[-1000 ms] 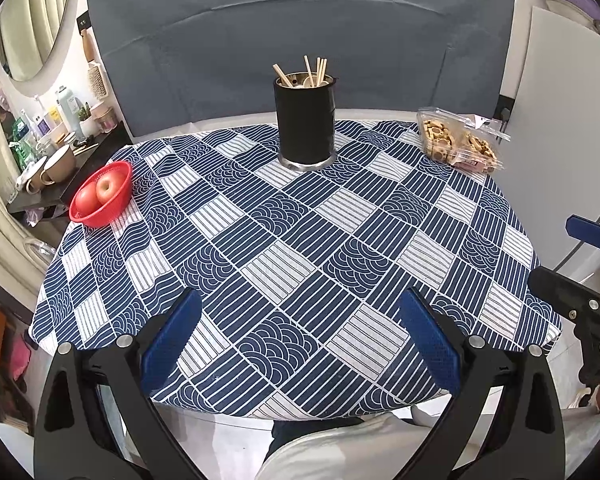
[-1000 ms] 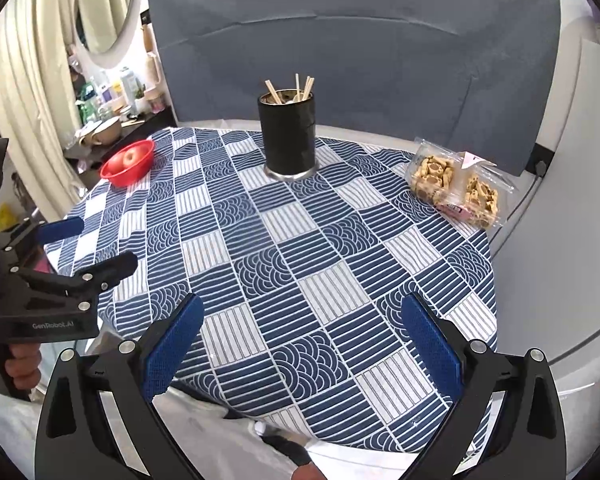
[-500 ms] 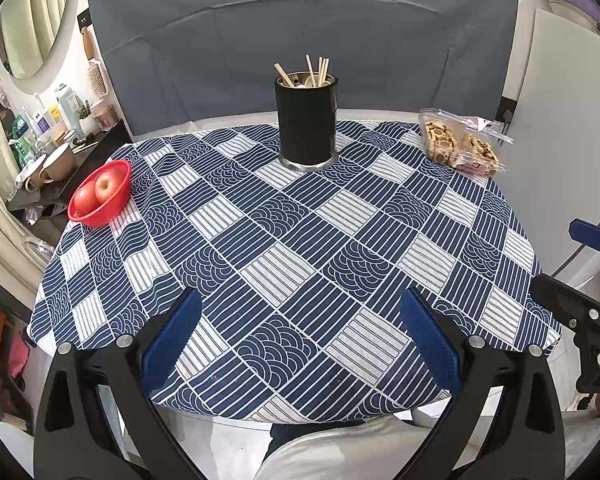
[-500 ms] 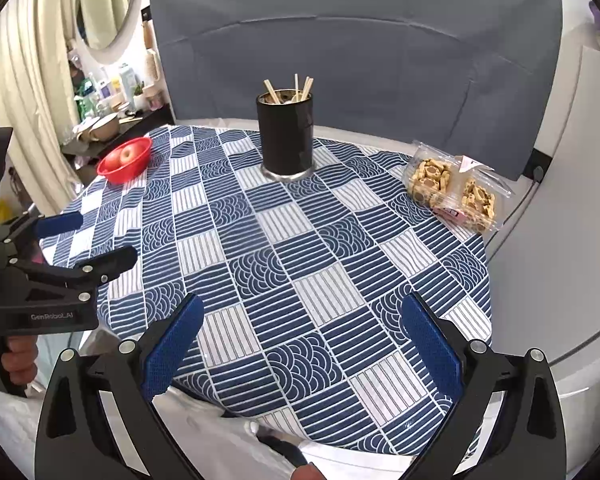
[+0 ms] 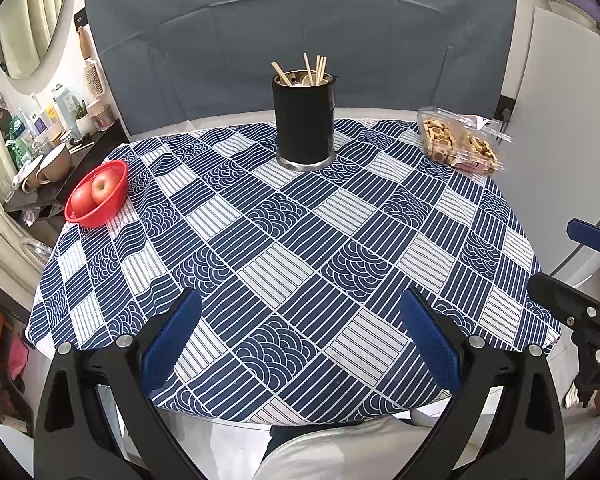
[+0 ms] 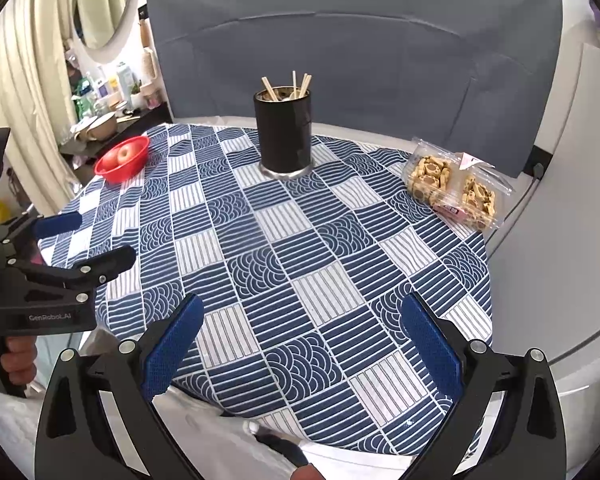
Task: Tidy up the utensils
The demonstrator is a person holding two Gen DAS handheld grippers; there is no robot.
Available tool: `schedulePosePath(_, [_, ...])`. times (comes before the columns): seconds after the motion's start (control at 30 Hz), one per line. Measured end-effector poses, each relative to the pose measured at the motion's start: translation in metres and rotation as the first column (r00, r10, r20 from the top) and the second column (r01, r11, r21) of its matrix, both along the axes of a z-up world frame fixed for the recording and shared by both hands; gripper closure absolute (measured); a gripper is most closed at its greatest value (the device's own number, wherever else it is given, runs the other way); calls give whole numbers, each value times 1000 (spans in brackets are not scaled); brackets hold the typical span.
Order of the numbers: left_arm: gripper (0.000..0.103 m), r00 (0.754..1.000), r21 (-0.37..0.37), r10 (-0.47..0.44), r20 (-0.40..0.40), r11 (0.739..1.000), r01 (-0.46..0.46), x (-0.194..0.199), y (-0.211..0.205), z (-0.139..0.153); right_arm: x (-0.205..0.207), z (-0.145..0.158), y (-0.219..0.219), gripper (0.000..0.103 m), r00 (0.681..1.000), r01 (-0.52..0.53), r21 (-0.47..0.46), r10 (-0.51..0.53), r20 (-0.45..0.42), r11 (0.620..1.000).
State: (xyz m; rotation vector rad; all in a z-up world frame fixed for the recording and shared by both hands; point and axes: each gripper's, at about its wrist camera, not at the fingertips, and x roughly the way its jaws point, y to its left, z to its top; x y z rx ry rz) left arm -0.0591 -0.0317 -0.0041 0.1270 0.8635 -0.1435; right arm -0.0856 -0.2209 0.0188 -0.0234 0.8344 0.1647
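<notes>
The left gripper [image 5: 300,328] hangs over the near edge of the table, its blue-padded fingers [image 5: 172,344] spread wide with nothing between them. The right gripper [image 6: 300,328] hovers beside it at the same edge, likewise spread wide and empty; from its camera the left gripper shows at the left margin, gripped by a hand [image 6: 14,360].

Beneath both lies a tablecloth [image 5: 284,248] patterned in navy and white squares of stripes and wave arcs. Well apart from the grippers, toward the far middle of the table, stands the utensil holder [image 5: 303,120], an upright black cylinder on a shiny metal base. Several pale wooden chopsticks [image 5: 318,67] lean inside it, their ends rising above the rim.

At the left edge sits a red bowl [image 5: 100,204] holding two apples [image 5: 94,192]. At the far right lies a clear plastic box of cookies [image 5: 456,144].
</notes>
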Motion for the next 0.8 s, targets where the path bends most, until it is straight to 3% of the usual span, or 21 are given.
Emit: schedulePosePath(0.8, [6,999,-6,-35,-11,999,35,5,-4,-1,5,0,6,8,1000,-27,-20,27,4,999])
